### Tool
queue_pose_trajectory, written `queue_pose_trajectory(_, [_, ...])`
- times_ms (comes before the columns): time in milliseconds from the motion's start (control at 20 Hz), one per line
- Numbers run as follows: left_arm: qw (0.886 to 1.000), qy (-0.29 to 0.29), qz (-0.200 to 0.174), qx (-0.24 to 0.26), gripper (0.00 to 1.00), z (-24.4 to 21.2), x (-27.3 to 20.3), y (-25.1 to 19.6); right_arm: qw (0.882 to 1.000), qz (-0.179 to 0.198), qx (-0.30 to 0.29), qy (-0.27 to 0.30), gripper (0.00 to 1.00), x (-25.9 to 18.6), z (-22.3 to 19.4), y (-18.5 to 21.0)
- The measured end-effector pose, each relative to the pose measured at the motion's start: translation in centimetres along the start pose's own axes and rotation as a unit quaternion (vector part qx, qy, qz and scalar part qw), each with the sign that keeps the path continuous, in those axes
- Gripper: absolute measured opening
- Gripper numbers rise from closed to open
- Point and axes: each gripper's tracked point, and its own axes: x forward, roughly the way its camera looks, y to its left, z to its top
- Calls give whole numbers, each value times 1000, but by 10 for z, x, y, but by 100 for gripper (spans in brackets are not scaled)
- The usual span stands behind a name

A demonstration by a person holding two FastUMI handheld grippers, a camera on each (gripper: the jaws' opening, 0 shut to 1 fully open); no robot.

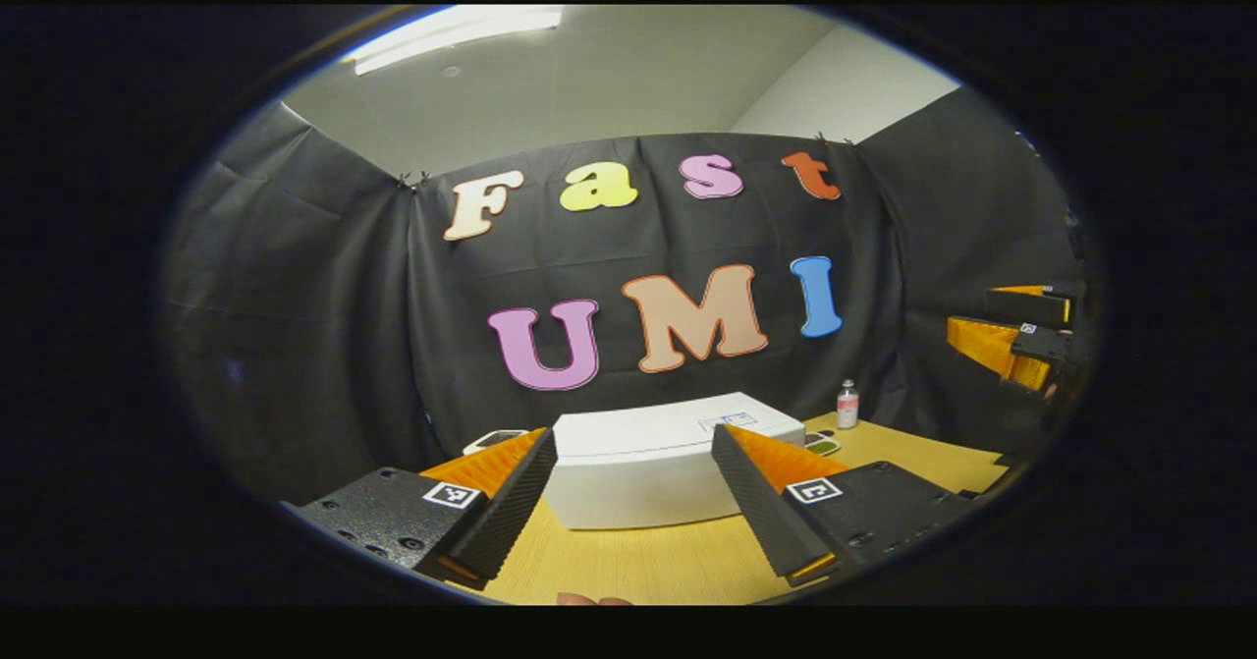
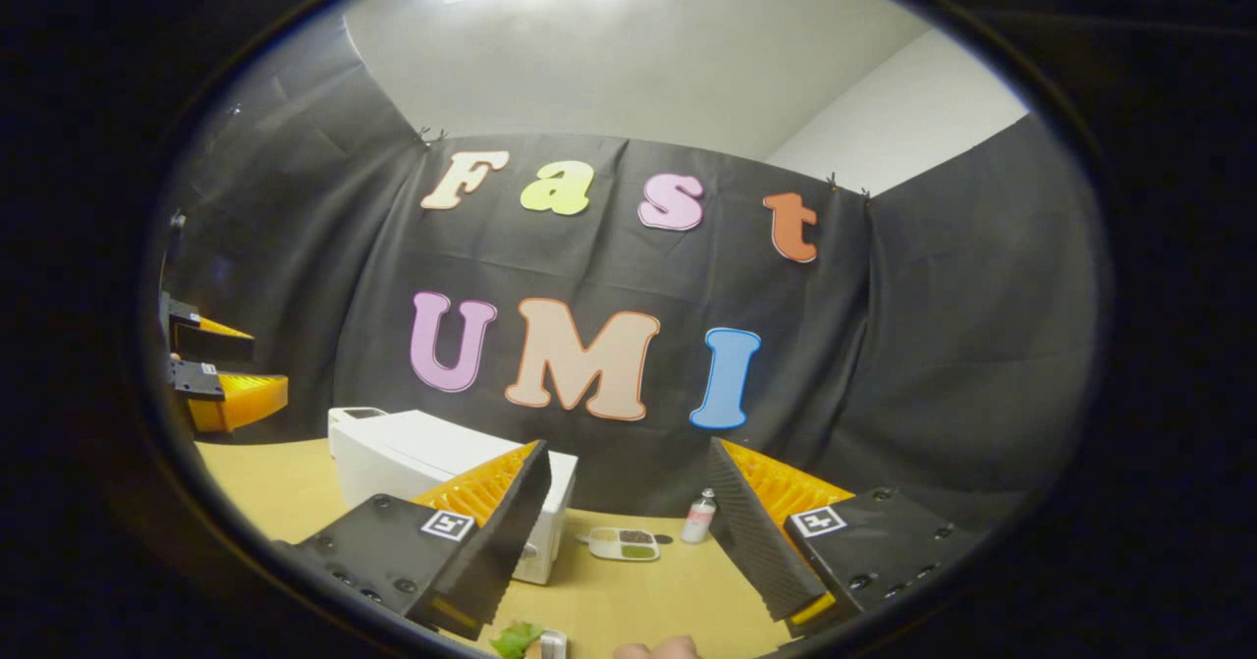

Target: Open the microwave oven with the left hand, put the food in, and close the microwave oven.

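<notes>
Wood table (image 1: 678,566), microwave (image 1: 638,467) shut, both grippers agape

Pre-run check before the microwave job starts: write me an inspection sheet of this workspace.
Surface: light wooden table, mostly bare in front.
Job's things: white microwave oven on the table, door looks closed; divided food tray to its right, on the table.
Clutter: small bottle beside the tray; a green leafy item at the near edge; a flat white object behind the oven, unclear what.
Grippers: left gripper open, above the table, facing the oven; right gripper open, holding nothing.
Cables: nothing seen.
Surroundings: black cloth booth wall, white ceiling with a light.
</notes>
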Motion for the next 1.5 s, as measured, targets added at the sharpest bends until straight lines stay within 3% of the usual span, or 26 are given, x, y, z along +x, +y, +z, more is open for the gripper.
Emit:
queue_pose_trajectory(100, [1000,1,-2,-4,98,-1,2,-3,1000,0,-1,-1,100,0,0,-2])
queue_pose_trajectory(300, [1000,7,-18,-3,97,-11,6,-17,1000,5,-1,7,97,-2,-2,0])
queue_pose_trajectory(650, [998,23,-58,-16,98,-75,40,-56,999,15,31,17,97,-18,-3,-4])
queue_pose_trajectory(1000, [994,56,-89,-25,98,-151,94,-106,999,-11,28,34,100,-37,-2,-32])
queue_pose_trajectory(1200, [991,71,-106,-24,100,-188,129,-131,997,-37,28,55,96,-51,-6,-48])
queue_pose_trajectory(1250, [990,74,-113,-28,98,-196,140,-140,997,-41,27,62,100,-53,-9,-51])
queue_pose_trajectory(1300, [989,83,-117,-26,98,-206,150,-146,996,-44,26,67,96,-55,-10,-51])
queue_pose_trajectory(1500, [987,106,-115,-20,98,-228,180,-157,996,-52,30,64,96,-61,-4,-54])
